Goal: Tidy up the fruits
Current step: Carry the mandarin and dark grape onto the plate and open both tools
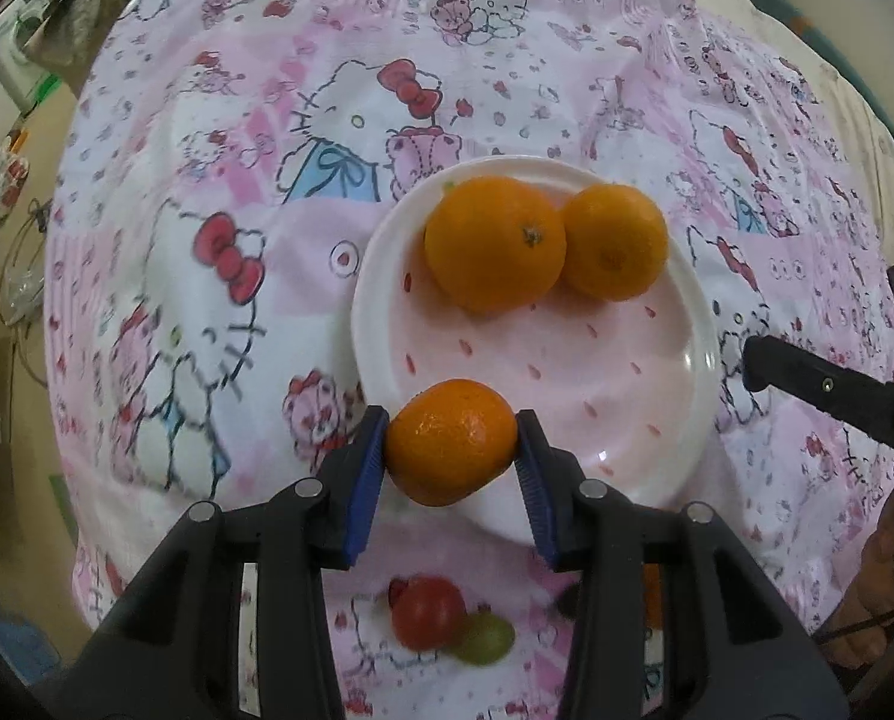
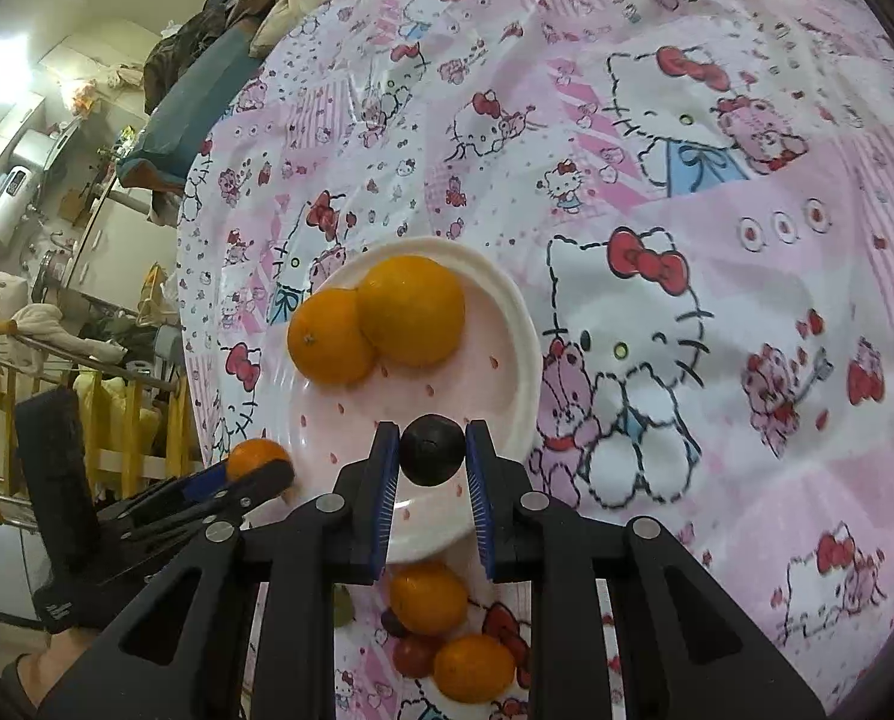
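Your work surface is a pink-and-white cartoon-cat tablecloth (image 1: 219, 312) that fills most of both wrist views, and on it sits a white plate (image 1: 675, 420) speckled with small red marks. Two oranges rest touching each other on the far part of that plate: the larger orange (image 1: 495, 243) with its stem scar showing, and the smaller orange (image 1: 615, 240) just beside it. Your left gripper (image 1: 452, 444) has its blue pads pressed on either side of a small orange mandarin (image 1: 450, 441), held above the plate's near rim. Your right gripper (image 2: 432, 450) is clamped on a small dark round fruit (image 2: 432, 450), likely a plum or dark grape, though you cannot tell which; it hangs over the near part of the plate. From the right wrist view, more fruit lies on the cloth behind the fingers, off the plate: two loose mandarins (image 2: 428, 597), a red fruit (image 2: 414, 654) touching them, and a small dark one beside it. The left wrist view shows, blurred, a red fruit and a green fruit (image 1: 486, 639) touching each other on the cloth, also near the plate's edge.
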A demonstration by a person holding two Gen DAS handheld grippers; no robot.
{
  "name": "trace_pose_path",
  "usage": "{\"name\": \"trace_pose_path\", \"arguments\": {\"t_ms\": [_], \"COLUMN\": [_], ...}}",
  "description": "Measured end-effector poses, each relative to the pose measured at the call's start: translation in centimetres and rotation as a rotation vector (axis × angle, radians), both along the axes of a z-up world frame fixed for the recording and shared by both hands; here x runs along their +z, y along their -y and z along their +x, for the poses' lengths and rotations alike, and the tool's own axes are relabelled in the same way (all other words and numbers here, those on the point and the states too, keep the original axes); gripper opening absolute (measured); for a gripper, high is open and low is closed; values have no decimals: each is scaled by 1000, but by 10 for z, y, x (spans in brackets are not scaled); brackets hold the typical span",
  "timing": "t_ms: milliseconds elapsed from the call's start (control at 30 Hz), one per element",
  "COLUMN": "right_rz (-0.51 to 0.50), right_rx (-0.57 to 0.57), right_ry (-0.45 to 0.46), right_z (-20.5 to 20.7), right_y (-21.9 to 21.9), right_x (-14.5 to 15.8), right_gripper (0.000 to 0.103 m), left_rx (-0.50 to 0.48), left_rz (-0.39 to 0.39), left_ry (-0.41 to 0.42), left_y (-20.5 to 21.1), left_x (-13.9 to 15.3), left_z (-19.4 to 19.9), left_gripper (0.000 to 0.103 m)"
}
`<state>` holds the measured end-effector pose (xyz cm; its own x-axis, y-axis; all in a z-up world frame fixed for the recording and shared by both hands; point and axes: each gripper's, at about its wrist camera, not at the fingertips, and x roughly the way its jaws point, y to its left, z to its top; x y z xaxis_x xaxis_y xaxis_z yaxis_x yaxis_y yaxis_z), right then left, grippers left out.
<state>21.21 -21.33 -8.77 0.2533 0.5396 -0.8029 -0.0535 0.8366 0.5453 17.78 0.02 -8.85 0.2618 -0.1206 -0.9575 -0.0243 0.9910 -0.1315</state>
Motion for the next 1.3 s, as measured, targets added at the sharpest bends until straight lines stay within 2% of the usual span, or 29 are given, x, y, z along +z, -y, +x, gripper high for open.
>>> {"name": "trace_pose_path", "arguments": {"t_ms": [100, 200, 400, 733, 867, 900, 933, 1000, 1100, 1300], "right_rz": [3, -10, 19, 64, 62, 58, 55, 52, 58, 46], "right_rx": [4, 22, 20, 12, 14, 13, 11, 6, -18, -39], "right_ry": [-27, -38, -63, -68, -48, -44, -38, -32, -13, 18], "right_z": [10, 16, 19, 18, 17, 17, 17, 18, 19, 19], "right_y": [-2, -7, -8, -5, -6, -5, -5, -3, 4, 10], "right_x": [-11, -19, -28, -33, -28, -27, -26, -23, -16, -6], "right_gripper": [24, 24, 24, 27, 27, 27, 27, 33, 52, 54], "left_rx": [-45, -64, -43, -55, -63, -62, -59, -52, -65, -54], "left_rz": [26, 12, -33, -11, -11, -9, -9, 6, 21, 19], "left_ry": [6, 1, -21, -5, -24, -25, -22, 10, 35, 46], "left_y": [7, 10, 11, 18, 19, 19, 18, 18, 18, 11], "left_x": [-5, -9, -12, -12, -15, -16, -15, -10, -5, 0], "left_z": [11, 18, 21, 26, 27, 27, 26, 24, 23, 22], "left_gripper": [38, 38, 38, 39, 40, 47, 61, 73, 75, 75]}}
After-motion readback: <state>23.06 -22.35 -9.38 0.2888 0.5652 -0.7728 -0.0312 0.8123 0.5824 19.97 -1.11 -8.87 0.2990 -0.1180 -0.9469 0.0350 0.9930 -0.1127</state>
